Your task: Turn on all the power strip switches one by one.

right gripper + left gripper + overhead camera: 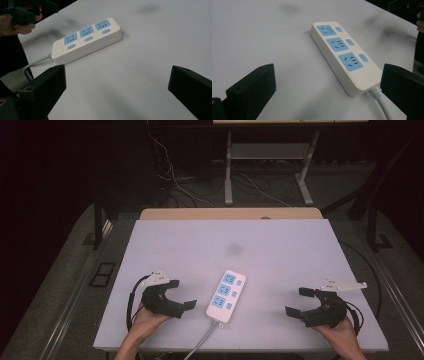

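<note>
The left gripper [176, 296] has its jaws spread and empty just above the desk [280, 250], and the power strip [226, 295] lies flat just beside it toward the right gripper [301, 301], which is also spread, empty and farther off. The strip's cord [200, 344] runs off the near desk edge between the hands, so a careless lift could snag it and drag the strip

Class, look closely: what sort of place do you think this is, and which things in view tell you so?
Probably a lab or workshop set up for recording. A bare white table holds just a power strip, loose cables trail over the floor behind, and dark walls surround it.
</note>
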### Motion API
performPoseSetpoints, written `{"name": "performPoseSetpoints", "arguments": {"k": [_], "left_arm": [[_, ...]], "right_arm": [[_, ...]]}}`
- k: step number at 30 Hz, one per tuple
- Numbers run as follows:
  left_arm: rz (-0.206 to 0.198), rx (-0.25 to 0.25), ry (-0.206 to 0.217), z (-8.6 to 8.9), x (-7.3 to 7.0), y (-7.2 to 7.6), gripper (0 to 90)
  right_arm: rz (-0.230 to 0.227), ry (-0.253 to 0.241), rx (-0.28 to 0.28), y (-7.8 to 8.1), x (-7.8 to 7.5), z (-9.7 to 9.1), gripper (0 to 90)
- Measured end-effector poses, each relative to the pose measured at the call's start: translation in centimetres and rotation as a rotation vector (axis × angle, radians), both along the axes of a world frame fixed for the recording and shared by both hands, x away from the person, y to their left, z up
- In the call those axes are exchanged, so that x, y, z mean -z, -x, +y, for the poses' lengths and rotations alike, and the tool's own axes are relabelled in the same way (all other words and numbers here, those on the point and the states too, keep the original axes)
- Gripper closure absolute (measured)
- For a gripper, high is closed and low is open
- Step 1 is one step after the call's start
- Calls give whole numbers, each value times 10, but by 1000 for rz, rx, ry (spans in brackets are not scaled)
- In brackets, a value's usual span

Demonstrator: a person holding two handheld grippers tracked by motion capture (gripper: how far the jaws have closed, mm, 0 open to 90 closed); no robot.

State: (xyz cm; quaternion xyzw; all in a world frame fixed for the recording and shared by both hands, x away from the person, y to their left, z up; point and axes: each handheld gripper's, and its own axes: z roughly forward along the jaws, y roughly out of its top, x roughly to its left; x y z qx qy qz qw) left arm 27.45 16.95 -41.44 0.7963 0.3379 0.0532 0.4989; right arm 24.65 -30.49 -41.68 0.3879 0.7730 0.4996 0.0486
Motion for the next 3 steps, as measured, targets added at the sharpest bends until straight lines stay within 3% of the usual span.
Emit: {"name": "performPoseSetpoints", "arguments": {"k": [3], "left_arm": [[8, -2, -9, -1, 4, 3, 0]], "right_arm": [[-2, 1, -2, 0, 0, 0, 13]]}}
